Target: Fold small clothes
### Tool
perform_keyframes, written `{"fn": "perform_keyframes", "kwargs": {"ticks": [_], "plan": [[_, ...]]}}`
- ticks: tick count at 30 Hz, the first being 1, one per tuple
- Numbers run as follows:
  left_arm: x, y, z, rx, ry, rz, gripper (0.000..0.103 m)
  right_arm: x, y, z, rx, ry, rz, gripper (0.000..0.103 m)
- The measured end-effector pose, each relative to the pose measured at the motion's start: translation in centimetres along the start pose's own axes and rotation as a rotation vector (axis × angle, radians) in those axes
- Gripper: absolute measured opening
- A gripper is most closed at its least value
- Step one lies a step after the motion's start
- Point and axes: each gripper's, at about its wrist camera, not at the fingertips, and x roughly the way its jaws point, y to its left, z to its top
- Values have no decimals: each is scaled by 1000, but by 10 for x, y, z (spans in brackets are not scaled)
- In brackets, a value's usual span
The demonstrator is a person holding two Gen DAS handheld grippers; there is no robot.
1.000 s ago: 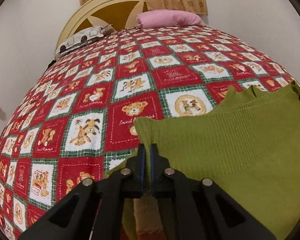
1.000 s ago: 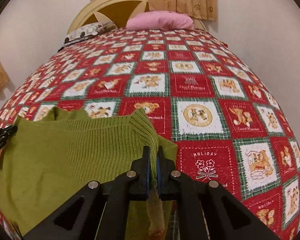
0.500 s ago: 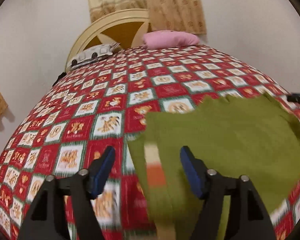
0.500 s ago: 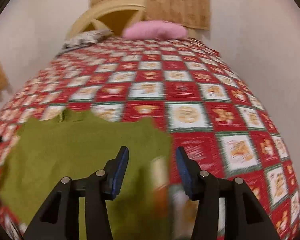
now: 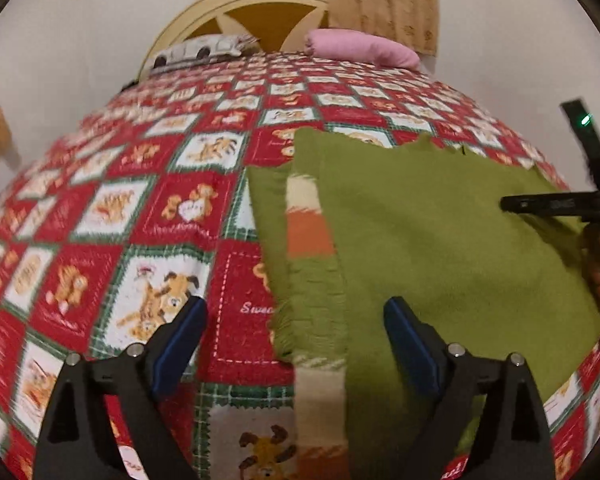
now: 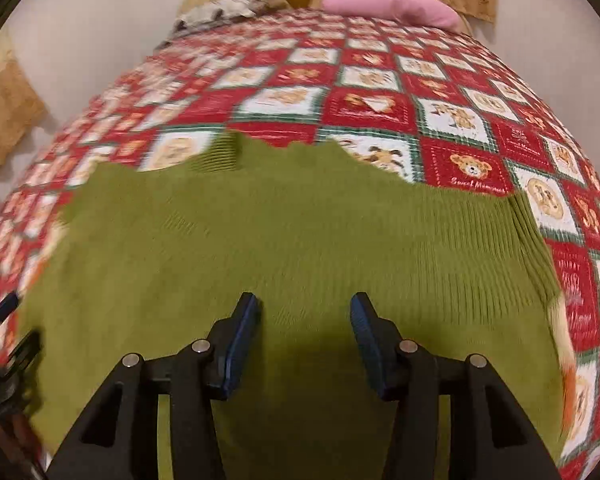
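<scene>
A green knitted garment (image 5: 440,232) lies folded on the red patchwork bedspread (image 5: 120,208). A cream and orange striped part (image 5: 306,232) shows along its left edge. My left gripper (image 5: 294,312) hovers over that left edge with its jaws opening wide; the cloth lies below them and the pads touch nothing. My right gripper (image 6: 305,306) is open above the middle of the green garment (image 6: 260,232), nothing held. One of its black fingers (image 5: 560,204) reaches in from the right in the left wrist view.
At the head of the bed lie a pink pillow (image 5: 360,46) and a patterned pillow (image 5: 204,50) against a cream headboard (image 5: 260,12). A beige curtain (image 5: 380,0) hangs behind. White walls flank the bed on both sides.
Both grippers were shut on the garment's far folded edge; both have let go, opened and drawn back. The garment now lies flat, and the right gripper has shifted over its middle.
</scene>
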Motion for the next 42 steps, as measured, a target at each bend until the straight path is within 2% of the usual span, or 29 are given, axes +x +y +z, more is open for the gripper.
{"fn": "perform_keyframes", "kwargs": {"ticks": [4,8,12,15,18,22,24,26,28,30,35,37,38,40,42], "plan": [[0,5,-3,-43,-8,-14,95,16,-2,19,34,-38,-30,53],[5,8,-3,-65,18,-27,98,18,0,24,52,-53,-51,55],[5,15,-4,-97,25,-50,99,-5,-7,12,71,-76,7,56],[3,15,-5,-101,17,-40,99,-45,-15,-15,52,-146,39,56],[4,12,-5,-89,28,-5,103,-84,-31,-55,13,-191,22,56],[5,13,-6,-89,35,31,103,-106,-64,-104,52,-176,8,56],[7,11,-6,-78,44,36,103,-95,-77,-126,56,-116,8,56],[8,11,-7,-76,50,38,103,-99,-78,-137,35,-144,29,56],[8,12,-8,-88,62,33,103,-102,-75,-135,33,-126,3,56],[9,15,-9,-107,77,27,103,-106,-62,-129,17,-126,-60,56],[11,23,-12,-151,97,0,103,-105,-17,-113,-80,-165,-42,58],[10,23,-14,-151,106,3,103,-85,-6,-113,-93,-103,-31,59],[9,22,-15,-149,107,8,103,-76,-1,-116,-94,-95,-60,63],[6,22,-18,-148,106,15,103,-80,4,-118,-102,-112,-103,64],[4,22,-19,-146,101,15,103,-89,7,-114,-72,-114,-105,64]]}}
